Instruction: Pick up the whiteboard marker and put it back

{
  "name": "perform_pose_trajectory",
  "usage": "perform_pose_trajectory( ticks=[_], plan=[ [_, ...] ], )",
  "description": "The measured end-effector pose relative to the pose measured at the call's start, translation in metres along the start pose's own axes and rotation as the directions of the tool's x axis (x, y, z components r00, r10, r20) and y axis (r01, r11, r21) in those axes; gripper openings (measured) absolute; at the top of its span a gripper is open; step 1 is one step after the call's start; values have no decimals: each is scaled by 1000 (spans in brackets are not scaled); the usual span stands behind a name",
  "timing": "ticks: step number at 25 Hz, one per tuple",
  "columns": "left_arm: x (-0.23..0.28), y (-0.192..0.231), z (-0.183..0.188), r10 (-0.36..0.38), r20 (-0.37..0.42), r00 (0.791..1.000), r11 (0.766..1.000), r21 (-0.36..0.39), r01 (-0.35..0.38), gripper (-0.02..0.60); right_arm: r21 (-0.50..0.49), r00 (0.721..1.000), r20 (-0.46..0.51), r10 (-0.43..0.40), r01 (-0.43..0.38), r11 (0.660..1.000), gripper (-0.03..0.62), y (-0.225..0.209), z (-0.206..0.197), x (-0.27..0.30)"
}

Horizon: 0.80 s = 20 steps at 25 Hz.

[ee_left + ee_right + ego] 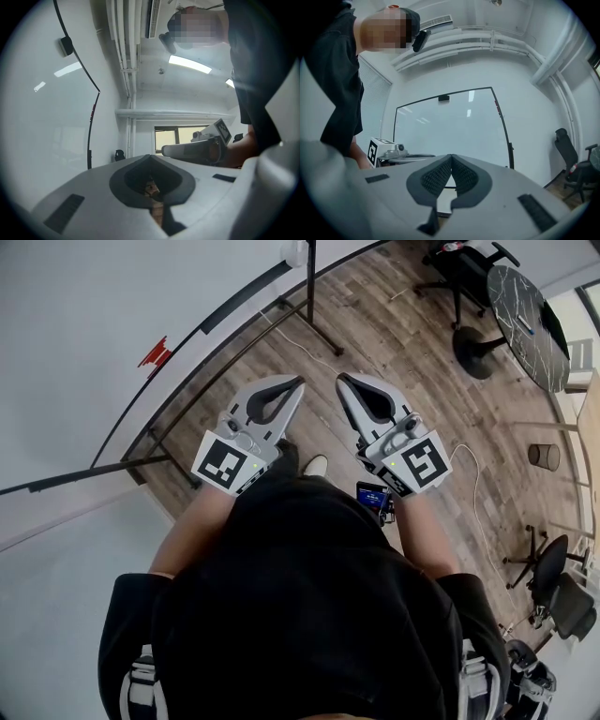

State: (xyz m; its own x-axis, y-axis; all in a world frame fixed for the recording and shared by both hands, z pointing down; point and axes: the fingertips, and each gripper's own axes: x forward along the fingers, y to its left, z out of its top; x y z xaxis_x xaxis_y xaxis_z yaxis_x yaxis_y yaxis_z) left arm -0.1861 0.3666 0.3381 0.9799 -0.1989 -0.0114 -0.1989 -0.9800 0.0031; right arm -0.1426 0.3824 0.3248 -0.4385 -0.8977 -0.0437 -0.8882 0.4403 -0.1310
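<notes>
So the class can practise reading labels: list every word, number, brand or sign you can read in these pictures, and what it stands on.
No readable text anywhere.
Left gripper cube: square black-and-white code pattern, no letters.
Right gripper cube: the same kind of pattern.
Small lit screen beside the right gripper: too small to read.
Red shape on the whiteboard: too small to tell.

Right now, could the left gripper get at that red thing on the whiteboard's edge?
Probably not yet. The left gripper is shut and empty, and the red thing sits on the frame of the whiteboard, clearly apart from its tips. Nothing blocks the way; a step closer might do.
</notes>
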Motion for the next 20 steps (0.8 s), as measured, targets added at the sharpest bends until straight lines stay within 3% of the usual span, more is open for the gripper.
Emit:
perform_pose_trajectory(
  ticks=[20],
  plan=[
    [71, 91, -10, -28, 8, 1000, 999, -16, 28, 3, -28, 997, -72, -16, 14, 1000, -6, -90, -10, 76]
  ],
)
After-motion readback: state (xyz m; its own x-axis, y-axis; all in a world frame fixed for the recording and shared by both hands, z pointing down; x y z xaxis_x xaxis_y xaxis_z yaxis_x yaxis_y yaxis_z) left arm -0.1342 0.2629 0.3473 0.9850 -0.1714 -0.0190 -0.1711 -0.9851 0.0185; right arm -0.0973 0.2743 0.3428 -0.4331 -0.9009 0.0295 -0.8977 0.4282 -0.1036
